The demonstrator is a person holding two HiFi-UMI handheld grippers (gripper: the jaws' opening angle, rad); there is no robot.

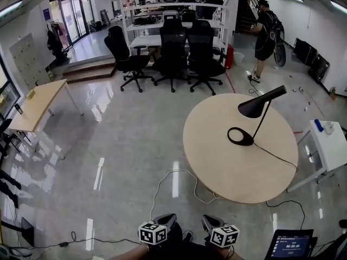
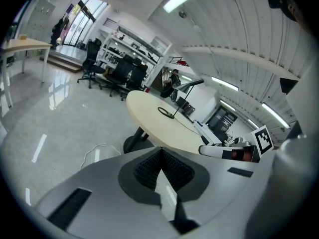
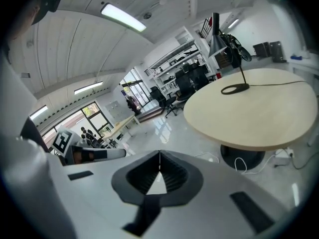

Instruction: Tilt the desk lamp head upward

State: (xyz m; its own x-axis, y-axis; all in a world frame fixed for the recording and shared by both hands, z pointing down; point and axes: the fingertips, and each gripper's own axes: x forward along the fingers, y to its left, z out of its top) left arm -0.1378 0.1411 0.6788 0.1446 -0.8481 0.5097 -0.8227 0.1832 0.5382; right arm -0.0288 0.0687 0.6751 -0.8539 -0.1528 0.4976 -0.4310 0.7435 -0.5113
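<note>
A black desk lamp (image 1: 255,115) stands on the round wooden table (image 1: 217,156), its cone head (image 1: 260,104) tilted downward, its ring base (image 1: 240,136) flat on the top and its cord trailing right. The lamp (image 2: 175,99) shows small and far in the left gripper view, and the lamp (image 3: 227,49) shows in the right gripper view. My left gripper (image 1: 165,221) and right gripper (image 1: 211,222) hang low at the bottom of the head view, well short of the table. Both are shut with nothing between the jaws: left gripper (image 2: 160,151), right gripper (image 3: 159,156).
Several black office chairs (image 1: 173,53) stand beyond the table. A white cable (image 1: 173,183) loops on the glossy floor by the table's foot. A small white side table (image 1: 331,145) sits right, a wooden desk (image 1: 35,104) left. A person (image 1: 265,37) stands far back.
</note>
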